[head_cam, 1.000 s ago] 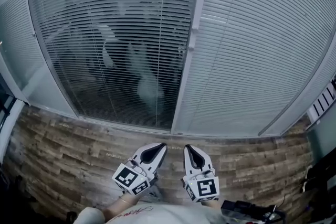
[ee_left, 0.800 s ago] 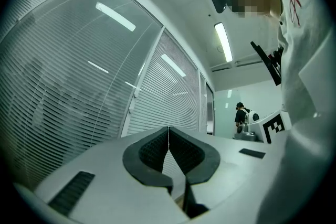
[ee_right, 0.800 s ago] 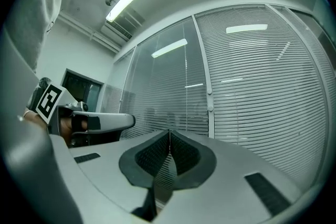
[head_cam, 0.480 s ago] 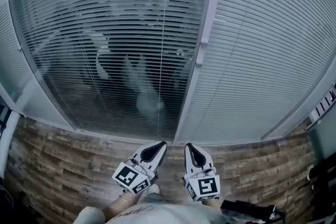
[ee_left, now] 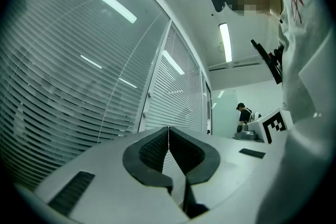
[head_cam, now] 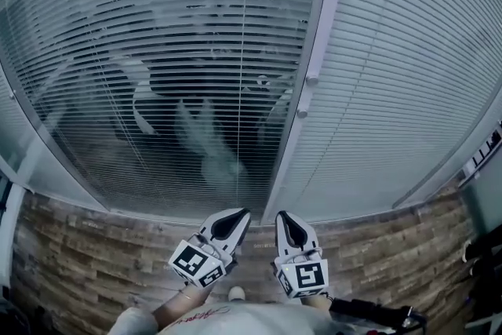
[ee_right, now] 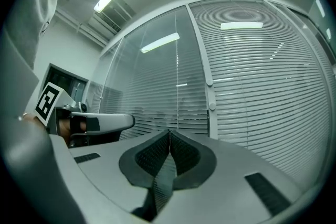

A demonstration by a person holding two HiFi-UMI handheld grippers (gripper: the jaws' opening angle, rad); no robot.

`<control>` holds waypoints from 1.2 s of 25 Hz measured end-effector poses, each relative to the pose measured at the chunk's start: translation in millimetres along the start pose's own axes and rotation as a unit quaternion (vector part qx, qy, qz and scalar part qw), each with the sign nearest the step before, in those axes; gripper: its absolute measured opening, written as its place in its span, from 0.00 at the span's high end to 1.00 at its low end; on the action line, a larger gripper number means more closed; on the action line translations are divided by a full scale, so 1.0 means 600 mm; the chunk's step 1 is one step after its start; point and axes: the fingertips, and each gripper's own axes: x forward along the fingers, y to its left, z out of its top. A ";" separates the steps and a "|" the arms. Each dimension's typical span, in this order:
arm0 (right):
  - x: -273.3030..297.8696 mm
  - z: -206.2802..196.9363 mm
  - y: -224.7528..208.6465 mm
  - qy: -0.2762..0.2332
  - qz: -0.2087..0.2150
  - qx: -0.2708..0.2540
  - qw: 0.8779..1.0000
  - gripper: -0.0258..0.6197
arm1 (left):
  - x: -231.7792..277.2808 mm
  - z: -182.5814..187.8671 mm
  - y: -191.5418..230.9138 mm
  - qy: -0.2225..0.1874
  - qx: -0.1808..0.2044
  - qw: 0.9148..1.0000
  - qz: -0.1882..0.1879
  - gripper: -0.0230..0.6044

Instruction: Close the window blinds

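Note:
Two blind panes fill the head view. The left blind (head_cam: 157, 90) has its slats tilted open, with dark shapes showing through; a thin wand (head_cam: 248, 27) hangs in front of it. On the right blind (head_cam: 408, 90) the slats lie flat and pale. Between the panes runs a white frame post (head_cam: 321, 27) with two small knobs (head_cam: 311, 79). My left gripper (head_cam: 245, 212) and right gripper (head_cam: 278, 213) are side by side low in front of the post, both shut with nothing in them and apart from the blinds. The knobs (ee_right: 209, 83) also show in the right gripper view.
A strip of wood-pattern floor (head_cam: 94, 247) runs below the window. Cables and a dark device (head_cam: 376, 314) lie at the bottom right, and a slatted unit (head_cam: 485, 149) stands at the right edge. A person (ee_left: 243, 115) stands far off in the left gripper view.
The window has grown larger in the head view and the frame post has drifted right. The floor strip has shrunk. Both grippers keep their place, shut.

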 end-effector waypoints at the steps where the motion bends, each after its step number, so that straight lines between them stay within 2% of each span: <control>1: 0.007 -0.001 -0.004 0.001 -0.001 0.001 1.000 0.93 | 0.005 0.000 0.006 0.000 -0.001 1.000 0.000 0.93; 11: 0.049 0.011 -0.039 0.007 0.007 -0.013 1.000 0.93 | 0.043 0.010 0.033 -0.008 -0.003 1.000 0.012 0.93; 15: 0.074 0.038 -0.072 0.002 -0.003 -0.015 1.000 0.93 | 0.056 0.023 0.038 -0.012 0.000 1.000 0.018 0.93; 18: 0.114 0.094 -0.113 -0.015 -0.018 -0.033 0.999 0.93 | 0.059 0.022 0.040 -0.012 -0.001 1.000 0.022 0.93; 21: 0.173 0.170 -0.162 -0.029 -0.050 -0.065 0.996 0.93 | 0.057 0.014 0.044 -0.009 -0.004 1.000 0.027 0.93; 24: 0.232 0.237 -0.200 -0.056 -0.073 -0.073 0.993 0.92 | 0.049 0.004 0.049 -0.007 -0.003 0.999 0.035 0.93; 25: 0.249 0.254 -0.208 -0.061 -0.072 -0.073 0.993 0.85 | 0.046 0.005 0.050 -0.007 -0.002 0.999 0.038 0.93; 26: 0.264 0.267 -0.215 -0.060 -0.070 -0.072 0.993 0.71 | 0.043 0.007 0.050 -0.008 -0.001 0.999 0.040 0.93; 28: 0.287 0.285 -0.234 -0.053 -0.080 -0.065 0.993 0.68 | 0.036 0.013 0.048 -0.010 0.002 0.999 0.043 0.93; 30: 0.303 0.290 -0.263 -0.051 -0.111 -0.049 0.991 0.68 | 0.029 0.016 0.050 -0.012 0.003 0.999 0.047 0.93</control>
